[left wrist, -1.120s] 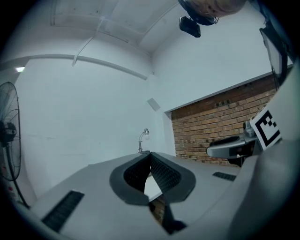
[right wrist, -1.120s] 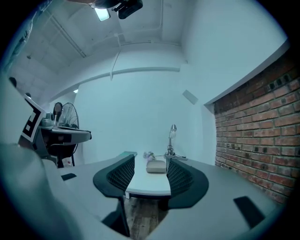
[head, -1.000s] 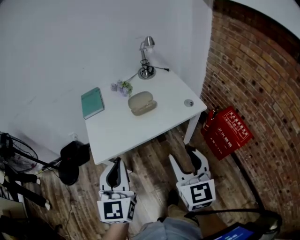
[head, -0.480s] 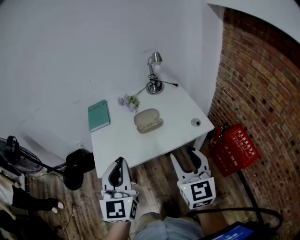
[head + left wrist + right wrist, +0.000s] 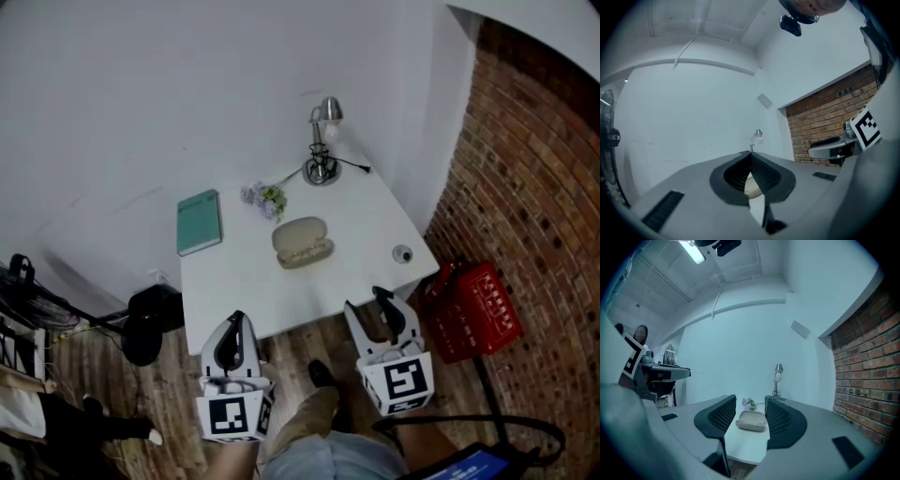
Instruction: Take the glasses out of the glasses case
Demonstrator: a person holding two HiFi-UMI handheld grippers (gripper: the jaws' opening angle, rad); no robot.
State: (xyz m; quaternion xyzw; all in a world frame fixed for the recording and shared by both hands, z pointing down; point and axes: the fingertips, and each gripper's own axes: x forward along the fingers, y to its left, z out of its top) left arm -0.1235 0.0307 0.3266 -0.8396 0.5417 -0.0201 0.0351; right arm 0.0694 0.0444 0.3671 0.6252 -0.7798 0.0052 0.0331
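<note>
Well, both my claws are held level over the wooden floor [image 5: 298, 349], short of the near edge of the white table [image 5: 239, 281], and neither touches anything. My left claw [image 5: 233, 323] has its jaws pressed together at the tips with nothing caught between them; in the left gripper view only a sliver of table and a beige shape shows through the gap lower down. My right claw [image 5: 367, 302] stands with its jaws well apart and holds nothing. In the right gripper view the glasses case [image 5: 752, 420] is framed between the two dark pads, yet it lies well away from them on the tabletop.

The glasses case [image 5: 302, 242] is beige and rounded, and it sits about the middle of the table with its lid down, so I cannot see the glasses. A small bunch of pale flowers [image 5: 266, 199] lies just behind it. A teal book [image 5: 199, 222] lies flat toward the table's left edge. A silver desk lamp [image 5: 323, 141] stands in the far corner by the white wall. A small round object [image 5: 402, 253] rests near the table's right front corner; I cannot tell what it is. Off the table's right side, a red box [image 5: 478, 309] sits on the floor against the brick wall [image 5: 534, 187].
</note>
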